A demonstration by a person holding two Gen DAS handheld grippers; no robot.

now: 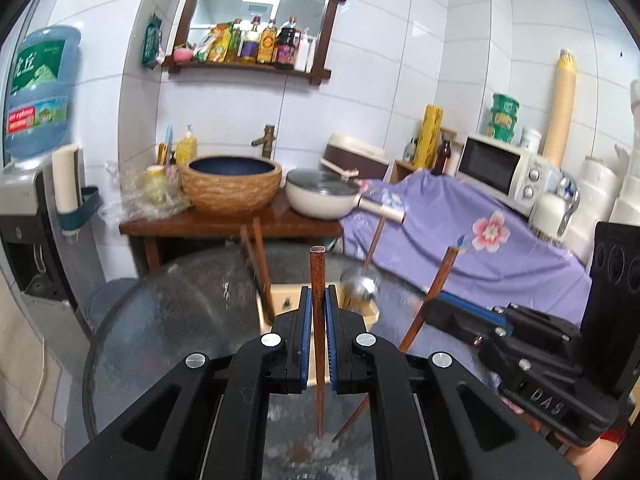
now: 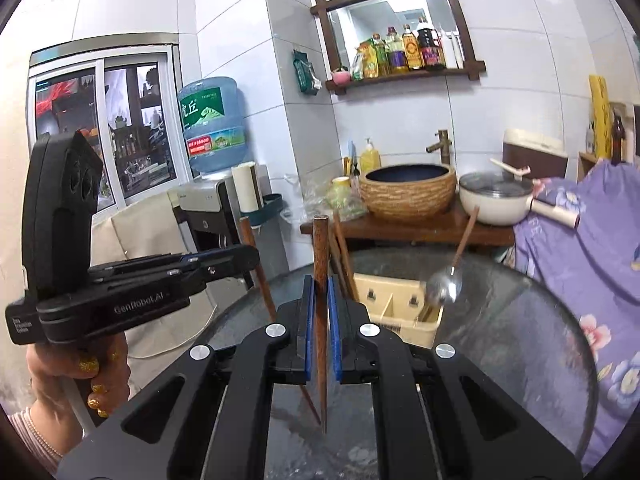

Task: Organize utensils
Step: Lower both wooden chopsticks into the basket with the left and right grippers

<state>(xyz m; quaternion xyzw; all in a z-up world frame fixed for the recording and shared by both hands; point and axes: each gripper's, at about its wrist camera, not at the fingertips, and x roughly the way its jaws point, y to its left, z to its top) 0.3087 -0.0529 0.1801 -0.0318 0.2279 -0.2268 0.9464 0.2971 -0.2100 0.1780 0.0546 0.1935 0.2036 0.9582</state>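
In the left wrist view the left gripper (image 1: 319, 296) has its jaws clenched on a dark wooden chopstick (image 1: 318, 272) that stands nearly upright over the round glass table (image 1: 168, 320); to its right the right gripper (image 1: 436, 300) grips a second chopstick (image 1: 440, 280) that leans, and behind both sits a beige utensil box (image 1: 280, 300) with a metal spoon (image 1: 360, 284) sticking out. In the right wrist view the right gripper (image 2: 320, 300) has its jaws clamped on its chopstick (image 2: 321, 248), upright above the table (image 2: 520, 320), with the left gripper (image 2: 244, 258), held in a hand (image 2: 80, 376), gripping the other chopstick (image 2: 252, 240) at left, and the box (image 2: 400, 300) and spoon (image 2: 444, 286) beyond.

Basin (image 1: 231, 190), pan (image 1: 320, 200), microwave (image 1: 498, 170)
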